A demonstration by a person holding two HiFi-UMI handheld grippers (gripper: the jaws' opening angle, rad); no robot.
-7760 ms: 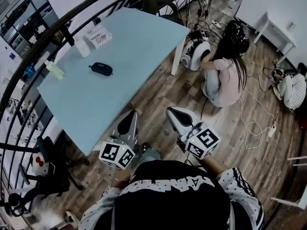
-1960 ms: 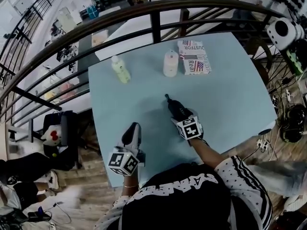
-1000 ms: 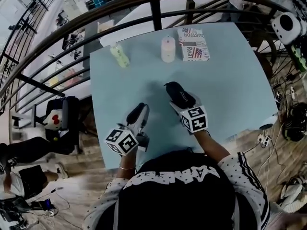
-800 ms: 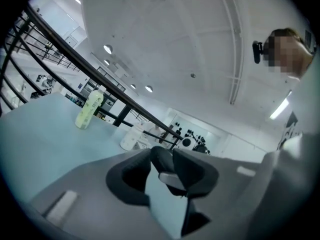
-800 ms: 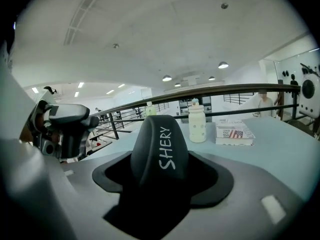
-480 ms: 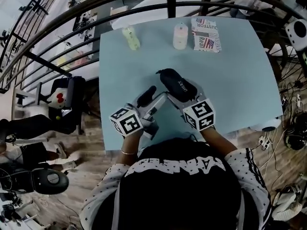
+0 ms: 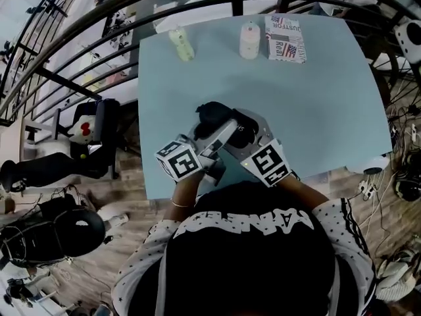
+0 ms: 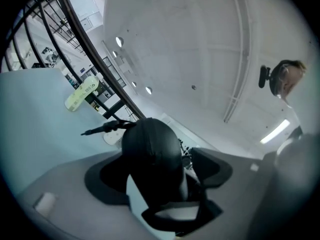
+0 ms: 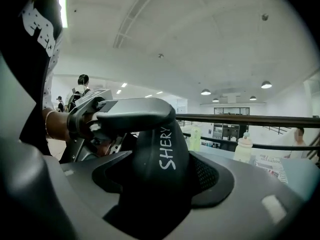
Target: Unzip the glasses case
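**Operator:** Starting at the right tongs: what do they hold?

**Inspector:** The glasses case. Both pads press its dark shell, one on each flank, with the white lettering facing the camera. The tongs stand wide because the case is wide.

**Operator:** And the left tongs?

**Inspector:** They are spread wide around the other end of the case. The rounded end sits between the pads, and a narrow gap shows on one side, so no clamping is seen. In the right gripper view, one grey finger of the left tongs lies across the top of the case. A thin dark cord sticks out from the end of the case.

**Operator:** How are the hands posed?

**Inspector:** In the head view the two grippers meet in a V close to the person's chest. The left hand aims its gripper up and to the right in that view. The right forearm aims its gripper up and to the left. The marker cubes sit nearest the body.

**Operator:** Where is the case?

**Inspector:** It is held clear of the surface, above its near part, where the two grippers' tips meet.

**Operator:** What is around it?

**Inspector:** A green bottle, a white bottle and a printed packet stand along the far edge, well apart from the case. A dark railing curves beyond them.
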